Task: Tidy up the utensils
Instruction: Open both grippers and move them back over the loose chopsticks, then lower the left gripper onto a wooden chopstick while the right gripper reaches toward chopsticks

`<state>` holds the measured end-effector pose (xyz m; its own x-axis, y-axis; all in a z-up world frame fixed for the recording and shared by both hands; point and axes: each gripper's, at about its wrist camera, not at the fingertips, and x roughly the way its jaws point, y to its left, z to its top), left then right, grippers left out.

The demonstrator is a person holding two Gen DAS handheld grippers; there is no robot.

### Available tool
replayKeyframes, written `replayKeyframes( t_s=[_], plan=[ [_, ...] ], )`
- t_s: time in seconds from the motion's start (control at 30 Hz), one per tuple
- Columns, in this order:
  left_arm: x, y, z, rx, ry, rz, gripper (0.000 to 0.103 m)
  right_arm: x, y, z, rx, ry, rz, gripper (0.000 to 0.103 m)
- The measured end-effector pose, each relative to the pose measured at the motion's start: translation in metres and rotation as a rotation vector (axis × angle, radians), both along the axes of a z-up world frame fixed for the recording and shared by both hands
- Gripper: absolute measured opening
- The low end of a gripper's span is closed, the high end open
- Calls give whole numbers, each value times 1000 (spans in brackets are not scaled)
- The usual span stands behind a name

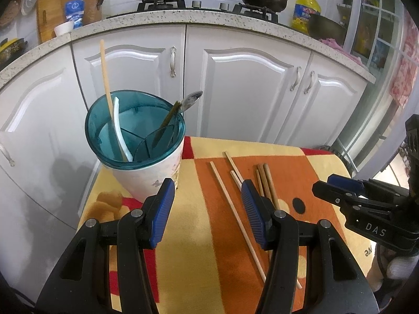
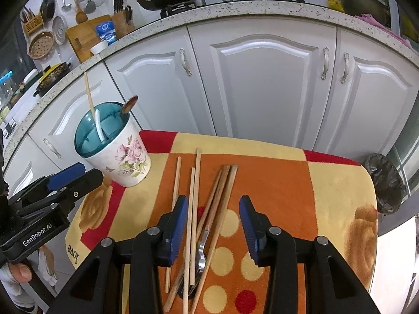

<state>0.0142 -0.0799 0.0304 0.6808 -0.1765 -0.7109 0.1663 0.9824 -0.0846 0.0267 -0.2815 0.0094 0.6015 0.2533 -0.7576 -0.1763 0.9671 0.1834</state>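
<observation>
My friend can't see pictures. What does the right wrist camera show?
The open right gripper hangs over loose chopsticks and a metal spoon lying on a colourful mat. To the left stands a flowered cup already holding utensils, with the left gripper beside it. White kitchen cabinets are behind.

Chopsticks (image 2: pixel 195 198): bare wood, matt, pale to mid-brown.
Utensil holder (image 2: pixel 125 159): glossy white shell, floral print; teal translucent plastic insert (image 1: pixel 131 120).
Spoon (image 2: pixel 200 259): polished metal, reflective.
Table cover (image 2: pixel 327 183): soft napped cloth, matt.
Gripper pads (image 1: pixel 161 209): blue ribbed plastic; arms matt black plastic.
Cabinet doors (image 1: pixel 248 83): smooth white, semi-gloss.
Countertop (image 2: pixel 235 9): speckled stone, polished.
</observation>
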Motion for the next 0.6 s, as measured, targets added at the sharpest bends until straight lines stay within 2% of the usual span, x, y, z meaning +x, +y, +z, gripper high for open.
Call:
replayKeyframes(
  t_s=[0.3,0.53,0.6],
  plan=[
    [6,10,-18,-53,65,-8,53,6,-5,-21,5,60,-1,41],
    [10,19,-37,-57,125,9,53,26,4,-50,62,141,53,41],
    [10,21,-41,-55,137,10,53,38,14,-56,79,153,92,32]
  ],
)
